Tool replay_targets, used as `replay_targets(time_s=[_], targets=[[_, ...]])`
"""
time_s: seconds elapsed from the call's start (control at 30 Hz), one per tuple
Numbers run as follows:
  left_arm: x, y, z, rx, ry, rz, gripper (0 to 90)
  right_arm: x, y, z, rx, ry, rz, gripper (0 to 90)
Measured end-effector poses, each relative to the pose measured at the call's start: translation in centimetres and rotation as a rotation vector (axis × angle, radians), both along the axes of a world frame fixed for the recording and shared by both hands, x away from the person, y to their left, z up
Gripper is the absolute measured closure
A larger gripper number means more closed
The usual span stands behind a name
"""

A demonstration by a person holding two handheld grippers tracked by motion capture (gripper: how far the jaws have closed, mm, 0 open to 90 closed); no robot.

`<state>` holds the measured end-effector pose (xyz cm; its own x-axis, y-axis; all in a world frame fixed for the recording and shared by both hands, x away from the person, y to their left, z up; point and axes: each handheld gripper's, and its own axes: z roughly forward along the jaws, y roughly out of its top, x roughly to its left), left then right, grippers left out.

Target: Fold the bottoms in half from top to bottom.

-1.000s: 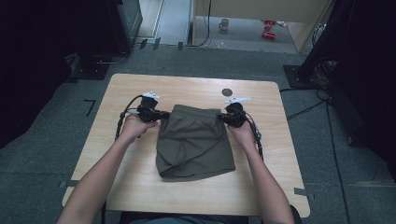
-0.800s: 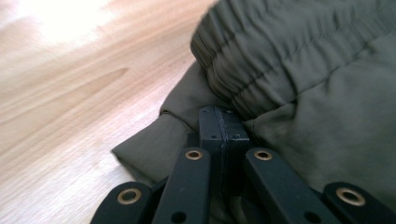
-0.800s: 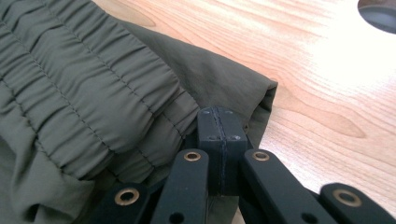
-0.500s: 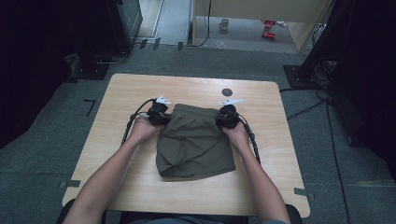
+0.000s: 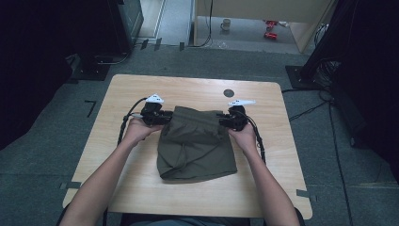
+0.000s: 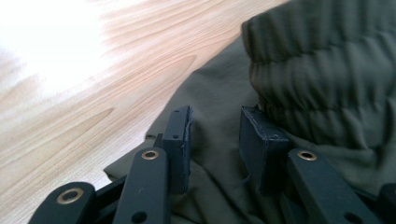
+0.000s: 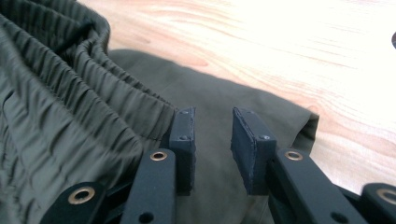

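Olive green shorts (image 5: 195, 143) lie folded on the wooden table (image 5: 141, 89), elastic waistband at the far edge. My left gripper (image 5: 165, 117) sits at the shorts' far left corner and my right gripper (image 5: 222, 121) at the far right corner, each held in a hand. The left gripper (image 6: 215, 140) has just been opening; its pads (image 6: 180, 140) stand apart over the cloth (image 6: 322, 60) without pressing it. In the right gripper view the gripper (image 7: 212, 140) has just opened too, with the ruched waistband (image 7: 70, 93) beside its left pad (image 7: 184, 135) and flat cloth under the gap.
A small dark round hole (image 5: 228, 92) marks the table beyond the shorts. Cables (image 5: 126, 123) trail from both grippers along the table. Bare wood lies on either side of the shorts and at the near edge. Dark equipment and stands (image 5: 324, 56) ring the table on the floor.
Both hands drew slightly toward each other at the shorts' far corners, then eased back a little. The waistband edge now lies a bit more bunched between them.
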<state>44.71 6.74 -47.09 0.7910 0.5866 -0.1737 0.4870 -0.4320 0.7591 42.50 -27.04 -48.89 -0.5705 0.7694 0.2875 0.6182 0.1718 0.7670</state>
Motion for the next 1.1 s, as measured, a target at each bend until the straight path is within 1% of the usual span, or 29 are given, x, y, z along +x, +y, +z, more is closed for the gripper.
replay_targets(time_s=[0.03,0.07,0.1,0.13,0.23,0.3,0.37,0.4,0.5,0.53,0.57,0.6,0.63,0.67,0.77,0.83,0.87,0.9,0.93,0.97,1.0,1.03,1.07,1.1], targets=[[-0.3,-0.1,0.1,0.01,0.001,-0.009,62.4,-0.4,-0.1,0.3,-0.005,0.001,0.01,68.9],[-0.5,-0.1,0.2,0.009,-0.002,-0.012,61.8,-0.9,-0.2,0.4,-0.007,-0.017,0.013,68.6],[-0.9,0.0,0.1,0.005,-0.013,-0.019,61.2,-1.6,-0.4,0.6,-0.02,-0.027,0.02,68.0],[-1.3,0.1,0.1,0.005,-0.017,-0.023,61.2,-1.6,-0.4,0.6,-0.02,-0.027,0.02,68.0],[-1.9,0.1,0.1,0.018,-0.005,-0.037,59.3,-2.7,-0.7,0.7,-0.027,-0.027,0.032,67.6],[-2.6,0.2,0.1,0.006,-0.011,-0.044,59.2,-3.4,-0.8,0.8,-0.04,-0.029,0.041,66.9],[-3.4,0.2,0.1,0.012,-0.007,-0.061,58.8,-4.4,-0.8,0.8,-0.057,-0.041,0.054,66.5],[-3.4,0.2,0.1,0.012,-0.007,-0.061,58.4,-4.4,-0.8,0.8,-0.057,-0.041,0.054,66.5],[-4.6,0.3,0.1,0.013,-0.009,-0.079,58.3,-5.0,-0.9,0.9,-0.065,-0.038,0.068,66.0],[-5.5,0.3,0.1,0.024,-0.012,-0.093,57.2,-5.6,-1.0,1.1,-0.065,-0.037,0.079,65.3],[-6.0,0.4,0.1,0.026,-0.014,-0.101,56.7,-5.8,-1.1,1.2,-0.062,-0.04,0.085,65.0],[-6.0,0.4,0.1,0.026,-0.014,-0.101,56.7,-6.1,-1.2,1.4,-0.063,-0.048,0.082,65.0],[-6.9,0.6,0.1,0.035,-0.023,-0.112,56.5,-6.4,-1.4,1.6,-0.061,-0.061,0.079,65.1],[-7.3,0.6,0.1,0.039,-0.027,-0.114,56.2,-6.6,-1.6,1.8,-0.053,-0.065,0.067,66.2],[-8.3,0.8,0.0,0.037,-0.014,-0.117,56.2,-6.8,-1.8,1.9,-0.042,-0.066,0.042,73.5],[-8.9,0.8,0.0,0.032,-0.003,-0.126,56.1,-7.0,-1.3,1.5,-0.049,-0.039,0.048,75.0],[-8.9,0.8,0.0,0.032,-0.003,-0.126,55.7,-7.1,-0.9,1.3,-0.058,-0.029,0.058,75.0],[-9.4,0.7,-0.1,0.041,-0.001,-0.135,55.2,-7.2,-0.4,1.2,-0.063,-0.02,0.076,74.8],[-9.4,0.7,-0.1,0.041,-0.001,-0.135,54.5,-7.4,0.0,1.0,-0.071,-0.018,0.087,73.7],[-9.8,0.6,-0.2,0.039,0.006,-0.134,54.0,-7.6,0.4,0.9,-0.078,-0.014,0.099,72.4],[-9.8,0.6,-0.2,0.039,0.006,-0.134,53.4,-7.6,0.4,0.9,-0.078,-0.014,0.099,72.4],[-10.0,0.6,-0.2,0.041,0.008,-0.13,52.8,-8.0,1.2,0.7,-0.087,-0.01,0.118,68.8],[-10.1,0.7,-0.4,0.043,0.01,-0.131,52.1,-8.3,1.5,0.6,-0.092,-0.007,0.125,66.6],[-10.2,0.8,-0.7,0.061,0.019,-0.127,51.4,-8.5,1.8,0.5,-0.099,-0.012,0.133,63.6]])
